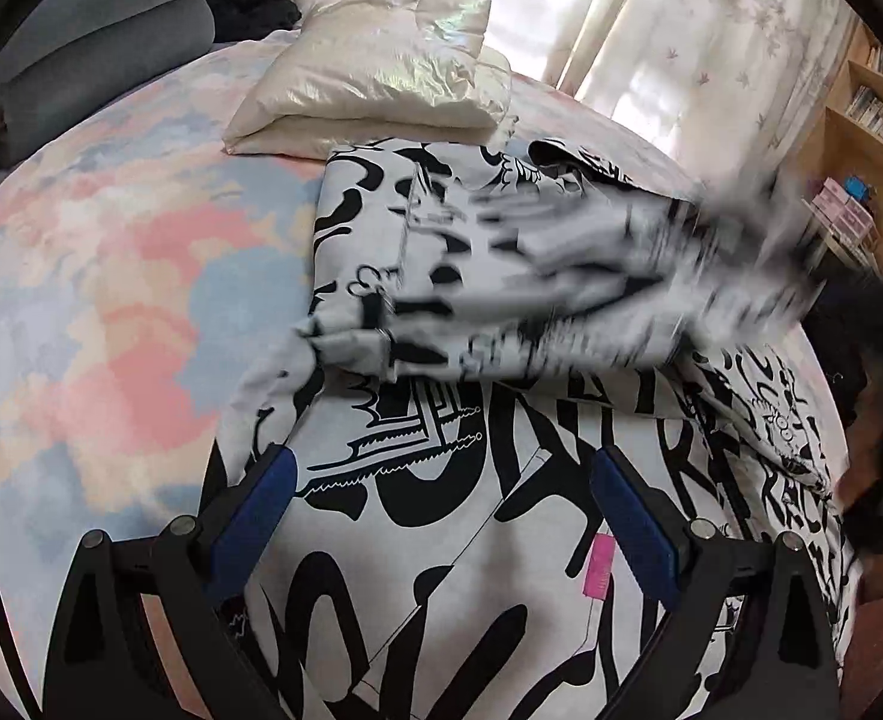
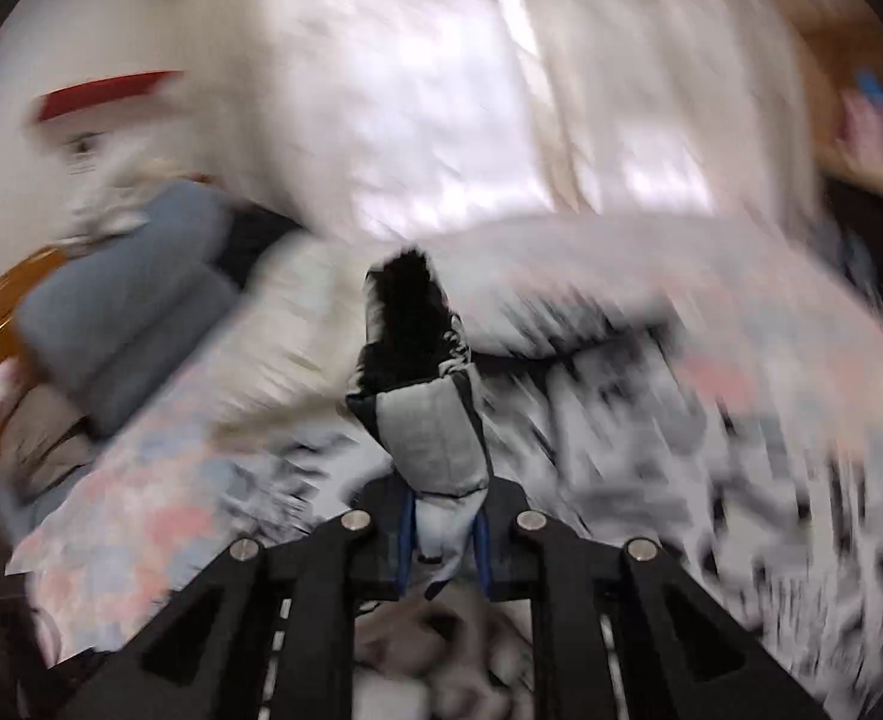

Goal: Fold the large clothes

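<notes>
A large white garment with bold black graphic print [image 1: 441,516] lies spread on the bed. Its far part is folded over, and a flap [image 1: 591,276] is blurred with motion across the middle. My left gripper [image 1: 441,480] is open, its blue-padded fingers [image 1: 249,516] just above the cloth with nothing between them. My right gripper [image 2: 441,534] is shut on a bunched edge of the printed garment [image 2: 435,438], which stands up between the fingers. The right wrist view is heavily blurred.
A folded cream puffy jacket [image 1: 375,84] lies on the pastel patchwork bedspread [image 1: 99,276] beyond the garment. Grey pillows [image 1: 99,60] lie at the far left. Curtains [image 1: 651,18] hang behind the bed, and wooden shelves [image 1: 861,120] stand at the right.
</notes>
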{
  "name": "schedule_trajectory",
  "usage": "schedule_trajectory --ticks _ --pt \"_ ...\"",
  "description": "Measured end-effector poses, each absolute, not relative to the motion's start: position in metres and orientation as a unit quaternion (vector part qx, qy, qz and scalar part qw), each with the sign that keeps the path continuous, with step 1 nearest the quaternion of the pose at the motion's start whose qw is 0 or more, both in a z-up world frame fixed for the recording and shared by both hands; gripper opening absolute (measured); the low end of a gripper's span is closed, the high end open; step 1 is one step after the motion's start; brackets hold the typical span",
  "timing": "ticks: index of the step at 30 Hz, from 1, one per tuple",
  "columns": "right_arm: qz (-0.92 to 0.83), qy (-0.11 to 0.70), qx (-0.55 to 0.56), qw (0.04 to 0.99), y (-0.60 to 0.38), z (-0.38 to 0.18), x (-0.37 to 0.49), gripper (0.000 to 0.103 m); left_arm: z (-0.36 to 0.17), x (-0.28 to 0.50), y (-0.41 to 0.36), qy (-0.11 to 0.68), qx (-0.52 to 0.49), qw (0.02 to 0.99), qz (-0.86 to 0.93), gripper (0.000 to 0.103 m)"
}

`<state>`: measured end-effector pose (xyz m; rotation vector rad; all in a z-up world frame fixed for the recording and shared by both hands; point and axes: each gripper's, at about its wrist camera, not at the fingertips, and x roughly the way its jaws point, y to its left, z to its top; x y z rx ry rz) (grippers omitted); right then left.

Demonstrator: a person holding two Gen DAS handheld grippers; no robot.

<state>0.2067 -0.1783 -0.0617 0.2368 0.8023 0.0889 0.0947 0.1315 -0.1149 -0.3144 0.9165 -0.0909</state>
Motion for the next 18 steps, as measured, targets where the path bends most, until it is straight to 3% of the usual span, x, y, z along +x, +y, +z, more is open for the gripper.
schedule_trajectory --ticks 3,5,7,8,10,14,18 --pt "0.015 0.51 0.138 0.849 -0.207 -0.132 0.207 0.025 -0.112 0.097 0.133 0.447 -0.151 0.88 -0.053 0.097" --pt "0.043 0.504 0.179 0.844 -0.227 -0.139 0.193 0.027 -0.105 0.1 0.136 0.448 -0.149 0.879 -0.061 0.097" --pt "0.053 0.491 0.204 0.845 -0.243 -0.13 0.184 0.04 -0.095 0.108 0.142 0.444 -0.144 0.882 -0.066 0.097" --pt "0.056 0.482 0.215 0.847 -0.251 -0.124 0.182 0.056 -0.091 0.114 0.146 0.442 -0.141 0.883 -0.067 0.097" --pt "0.067 0.466 0.235 0.85 -0.263 -0.112 0.183 0.069 -0.085 0.13 0.155 0.441 -0.132 0.885 -0.062 0.097" --pt "0.076 0.473 0.248 0.842 -0.276 -0.105 0.211 0.07 -0.091 0.179 0.172 0.464 -0.116 0.876 -0.05 0.097" --pt "0.089 0.513 0.245 0.818 -0.271 -0.137 0.252 0.07 -0.111 0.237 0.187 0.498 -0.111 0.86 -0.024 0.097"
